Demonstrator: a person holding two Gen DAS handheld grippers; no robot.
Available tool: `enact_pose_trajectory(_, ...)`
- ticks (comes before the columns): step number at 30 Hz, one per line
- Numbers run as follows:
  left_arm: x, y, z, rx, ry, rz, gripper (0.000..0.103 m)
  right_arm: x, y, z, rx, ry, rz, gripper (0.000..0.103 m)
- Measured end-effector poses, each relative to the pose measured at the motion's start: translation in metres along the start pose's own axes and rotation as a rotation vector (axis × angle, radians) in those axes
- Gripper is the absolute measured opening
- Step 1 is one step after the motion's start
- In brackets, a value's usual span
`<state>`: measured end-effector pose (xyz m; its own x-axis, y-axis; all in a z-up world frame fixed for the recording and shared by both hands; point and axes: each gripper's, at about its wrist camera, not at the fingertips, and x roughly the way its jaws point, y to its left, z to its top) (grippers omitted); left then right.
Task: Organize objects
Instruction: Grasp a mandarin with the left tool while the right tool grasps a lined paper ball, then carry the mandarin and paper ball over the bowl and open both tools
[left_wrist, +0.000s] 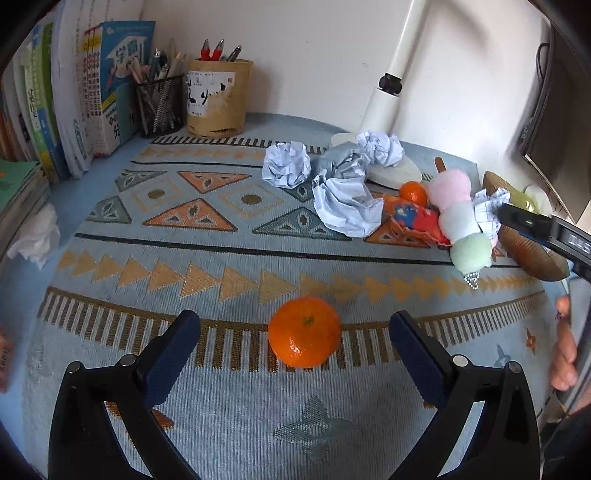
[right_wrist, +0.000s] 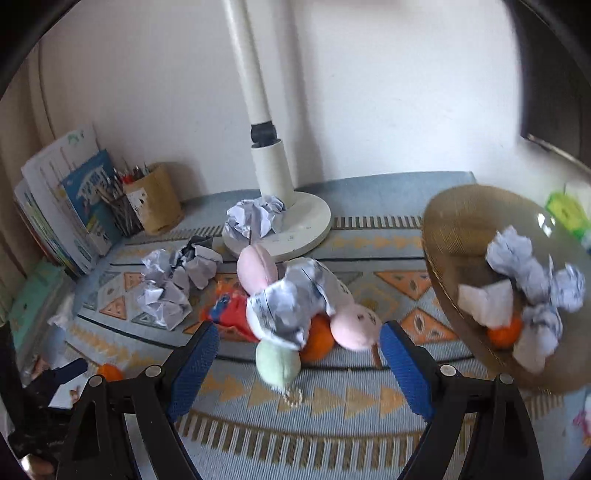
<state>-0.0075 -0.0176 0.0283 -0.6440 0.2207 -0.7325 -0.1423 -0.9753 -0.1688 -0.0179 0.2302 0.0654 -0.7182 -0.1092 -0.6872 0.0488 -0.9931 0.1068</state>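
Currently left gripper (left_wrist: 295, 328) is spread wide, a tangerine (left_wrist: 304, 332) sitting between its fingers untouched on the patterned tabletop (left_wrist: 207, 258). Right gripper (right_wrist: 299, 339) is spread too, empty, facing crumpled paper (right_wrist: 291, 302) over a plush toy (right_wrist: 356, 325); bowl (right_wrist: 461, 221) alongside.

Woven table mat (left_wrist: 236, 258): pale blue ground, orange and grey-green triangles, tan stripe bands, black lines. Round glossy orange mandarin (left_wrist: 304, 338) at 6 o'clock. Crumpled paper balls (left_wrist: 287, 166): white with a bluish cast. Soft plush dumpling skewer (left_wrist: 458, 218) at 3 o'clock: pink, white, pale green. Round woven basket tray (right_wrist: 465, 221): golden brown. Gripper pads (right_wrist: 195, 369): blue mesh texture on black frames.
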Motion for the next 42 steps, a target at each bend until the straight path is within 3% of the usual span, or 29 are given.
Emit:
enact_pose_trajectory(3,-0.004,-0.001,-0.001,0.01,-0.019,0.005,0.102,0.007,0.0,0.0,0.012,-0.016,0.003,0.087)
enact_pose_trajectory(4,-0.004,-0.001,-0.001,0.012,-0.017,0.007,0.102,0.008,-0.001,0.0,0.016,-0.023,0.007,0.081)
enact_pose_trajectory(5,-0.003,-0.001,-0.001,0.013,-0.014,0.005,0.096,0.01,-0.001,0.001,0.018,-0.026,0.014,0.075)
enact_pose_trajectory(6,-0.001,-0.002,0.0,0.013,-0.01,0.001,0.084,0.014,-0.001,0.003,0.02,-0.014,0.026,0.059)
enact_pose_trajectory(7,0.002,-0.002,0.0,0.012,0.004,-0.004,0.08,0.017,-0.001,0.004,0.02,-0.003,0.034,0.052)
enact_pose_trajectory(10,0.012,-0.002,0.001,0.007,0.046,0.002,0.052,0.012,-0.003,0.002,0.019,-0.02,0.049,0.043)
enact_pose_trajectory(13,0.008,-0.003,0.002,0.001,0.017,-0.014,0.037,-0.011,-0.009,-0.001,0.052,-0.077,0.075,0.042)
enact_pose_trajectory(15,0.001,-0.004,0.001,-0.003,-0.002,-0.038,0.036,-0.033,-0.013,-0.01,0.064,-0.099,0.116,0.043)
enact_pose_trajectory(18,-0.004,-0.017,-0.002,0.027,-0.018,-0.055,0.036,-0.047,-0.01,-0.037,0.038,-0.066,0.122,0.044)
enact_pose_trajectory(24,0.002,-0.04,-0.01,0.124,0.006,-0.057,0.038,-0.017,-0.001,-0.071,-0.049,0.031,0.042,0.046)
enact_pose_trajectory(26,0.003,-0.044,-0.011,0.146,0.016,-0.037,0.05,-0.011,-0.001,-0.073,-0.048,0.058,0.04,0.051)
enact_pose_trajectory(27,0.004,-0.044,-0.011,0.15,0.021,-0.031,0.05,-0.01,-0.002,-0.074,-0.05,0.064,0.041,0.055)
enact_pose_trajectory(30,0.007,-0.041,-0.011,0.136,0.044,-0.034,0.05,-0.02,-0.005,-0.077,-0.05,0.028,0.04,0.082)
enact_pose_trajectory(31,0.007,-0.039,-0.012,0.13,0.048,-0.037,0.05,-0.023,-0.007,-0.078,-0.045,0.014,0.036,0.085)
enact_pose_trajectory(35,0.009,-0.034,-0.011,0.102,0.046,-0.021,0.05,-0.027,-0.011,-0.077,-0.027,0.0,0.034,0.086)
enact_pose_trajectory(42,0.011,-0.044,-0.013,0.156,0.054,0.034,0.051,-0.02,-0.001,-0.077,-0.06,0.027,0.039,0.086)
